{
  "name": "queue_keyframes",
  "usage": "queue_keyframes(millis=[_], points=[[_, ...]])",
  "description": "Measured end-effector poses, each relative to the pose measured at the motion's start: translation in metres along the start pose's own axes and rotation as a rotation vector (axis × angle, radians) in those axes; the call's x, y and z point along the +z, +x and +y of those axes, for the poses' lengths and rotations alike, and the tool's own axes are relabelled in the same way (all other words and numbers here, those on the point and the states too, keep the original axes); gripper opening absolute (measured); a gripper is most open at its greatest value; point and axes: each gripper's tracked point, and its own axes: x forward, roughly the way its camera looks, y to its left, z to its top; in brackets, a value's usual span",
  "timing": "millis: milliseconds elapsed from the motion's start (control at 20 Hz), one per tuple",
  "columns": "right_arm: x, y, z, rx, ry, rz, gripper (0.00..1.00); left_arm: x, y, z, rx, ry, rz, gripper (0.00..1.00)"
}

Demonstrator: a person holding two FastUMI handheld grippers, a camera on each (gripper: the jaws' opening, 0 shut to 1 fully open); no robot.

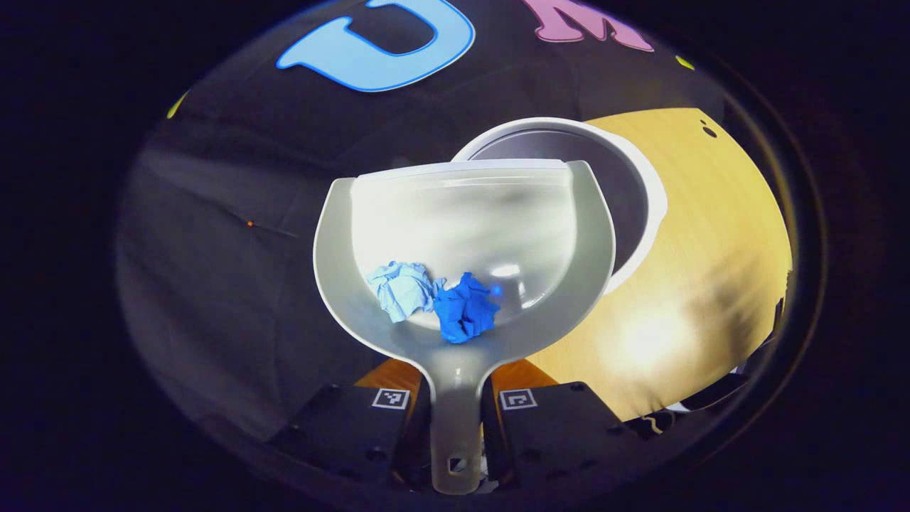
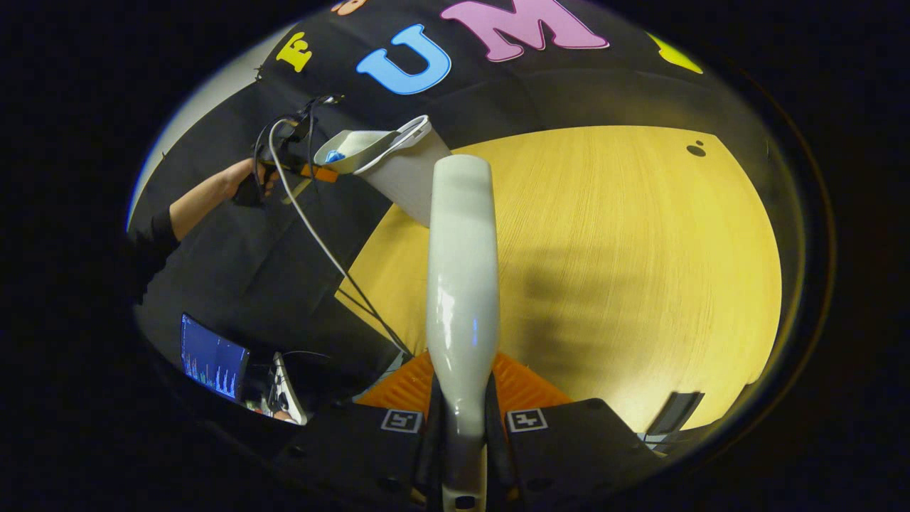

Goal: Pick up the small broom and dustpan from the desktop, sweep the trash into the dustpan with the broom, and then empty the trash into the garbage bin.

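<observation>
- Your left gripper (image 1: 455,409) has both fingers clamped on the handle of the dustpan (image 1: 462,235), which stands between them in the left gripper view and reaches forward with its pan facing up.
- Two crumpled paper balls lie in the pan near its handle end: a light blue paper ball (image 1: 402,288) and a dark blue paper ball (image 1: 463,307), touching each other.
- The front lip of the dustpan overlaps the rim of the garbage bin (image 1: 640,185), a pale round bin that stands at the edge of the wooden table (image 1: 711,249), beside the black cloth wall.
- Your right gripper (image 2: 461,419) grips the broom (image 2: 461,284), both fingers pressing on its pale handle, which runs straight up the right gripper view above the table.
- In the right gripper view you see your other hand (image 2: 245,181) off to the left, holding the left gripper with the dustpan raised over the bin at the table's far left corner; a cable (image 2: 320,245) hangs down from it.
- A lit screen (image 2: 212,364) sits low on the left, off the table.
</observation>
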Motion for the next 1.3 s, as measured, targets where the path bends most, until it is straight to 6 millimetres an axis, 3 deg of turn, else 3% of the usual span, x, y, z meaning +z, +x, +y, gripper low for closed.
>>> queue_keyframes(millis=[200, 550, 800, 950, 1100, 1300], points=[[-0.007, -0.003, -0.004, 0.046, -0.036, 0.049, 0.29, -0.007, 0.006, 0.0, 0.148, 0.212, 0.052, 0.3], [0.01, -0.013, -0.003, 0.081, -0.128, 0.039, 0.29, -0.018, 0.015, 0.009, 0.341, 0.415, 0.005, 0.29], [0.035, -0.008, 0.011, 0.096, -0.149, 0.002, 0.29, -0.017, 0.017, 0.018, 0.399, 0.385, -0.036, 0.29], [0.039, -0.003, 0.022, 0.092, -0.169, 0.004, 0.29, 0.0, 0.011, 0.015, 0.589, 0.558, -0.068, 0.29], [0.037, 0.004, 0.031, 0.061, -0.151, -0.002, 0.29, -0.001, 0.012, 0.02, 0.61, 0.654, -0.106, 0.29], [0.031, 0.013, 0.051, 0.026, -0.078, -0.036, 0.29, -0.002, 0.014, 0.023, 0.781, 0.91, -0.189, 0.29]])
